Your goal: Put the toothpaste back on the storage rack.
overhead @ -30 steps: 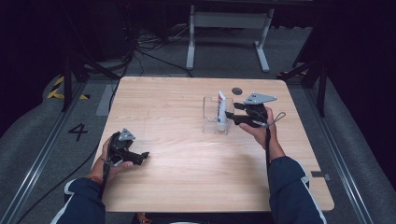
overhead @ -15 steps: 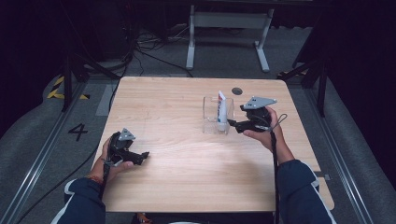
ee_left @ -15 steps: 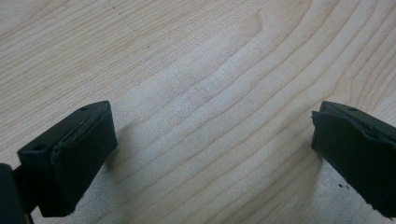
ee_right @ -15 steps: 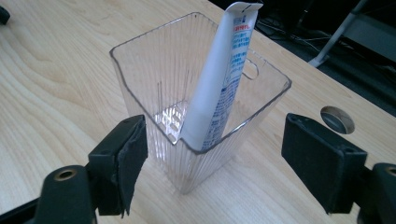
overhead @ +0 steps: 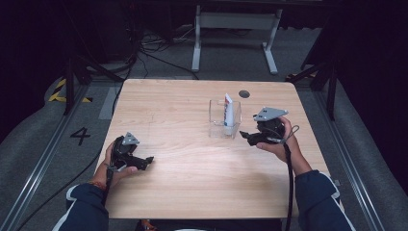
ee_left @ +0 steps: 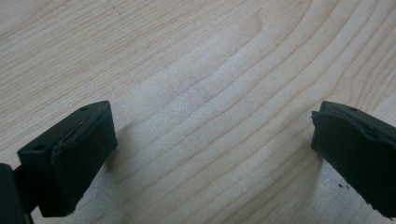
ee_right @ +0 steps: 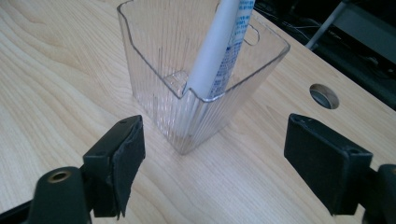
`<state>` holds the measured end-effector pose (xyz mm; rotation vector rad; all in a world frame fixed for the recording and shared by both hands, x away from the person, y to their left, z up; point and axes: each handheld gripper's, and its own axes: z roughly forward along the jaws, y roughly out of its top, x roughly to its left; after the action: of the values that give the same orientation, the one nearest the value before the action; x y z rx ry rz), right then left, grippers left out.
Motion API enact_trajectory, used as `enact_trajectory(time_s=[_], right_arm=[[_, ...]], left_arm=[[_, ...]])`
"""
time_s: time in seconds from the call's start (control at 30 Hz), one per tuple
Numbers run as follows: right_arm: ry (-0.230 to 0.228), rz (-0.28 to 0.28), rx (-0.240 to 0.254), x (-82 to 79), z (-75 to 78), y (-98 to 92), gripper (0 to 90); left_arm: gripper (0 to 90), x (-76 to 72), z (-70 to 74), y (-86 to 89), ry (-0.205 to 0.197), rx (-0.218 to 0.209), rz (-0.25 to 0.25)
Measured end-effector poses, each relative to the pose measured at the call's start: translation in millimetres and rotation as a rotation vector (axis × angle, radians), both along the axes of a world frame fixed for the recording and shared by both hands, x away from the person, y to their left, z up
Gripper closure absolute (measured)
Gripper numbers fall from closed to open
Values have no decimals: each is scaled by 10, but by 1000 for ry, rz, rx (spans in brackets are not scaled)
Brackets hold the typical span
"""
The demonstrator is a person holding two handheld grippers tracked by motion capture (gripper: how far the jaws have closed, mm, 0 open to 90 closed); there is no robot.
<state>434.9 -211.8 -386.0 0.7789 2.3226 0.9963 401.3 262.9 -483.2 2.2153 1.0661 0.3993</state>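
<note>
My right gripper [ee_right: 212,161] is wide apart, holding nothing, just beside the clear cup [ee_right: 187,93] on the table [overhead: 183,173]. A white tube [ee_right: 219,42] leans inside. The cup looks light, hard and slippery, so I'd pinch its walls gently. My left gripper [ee_left: 210,149] gapes over bare wood.

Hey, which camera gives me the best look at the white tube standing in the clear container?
The right gripper view: the white tube is close up, leaning in the ribbed clear container, blue print visible, top cut off. The high view shows the whole tube, small and far off. The left gripper view looks at bare wood.
</note>
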Motion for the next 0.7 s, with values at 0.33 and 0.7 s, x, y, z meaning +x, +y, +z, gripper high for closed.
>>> enact_trajectory(time_s=[0.33, 0.7], right_arm=[[19, 4, -62, -173, -108, -125, 214], [22, -23, -68, -414, -277, -370, 226]], left_arm=[[4, 1, 0, 1, 0, 1, -1], [4, 0, 0, 0, 0, 0, 0]])
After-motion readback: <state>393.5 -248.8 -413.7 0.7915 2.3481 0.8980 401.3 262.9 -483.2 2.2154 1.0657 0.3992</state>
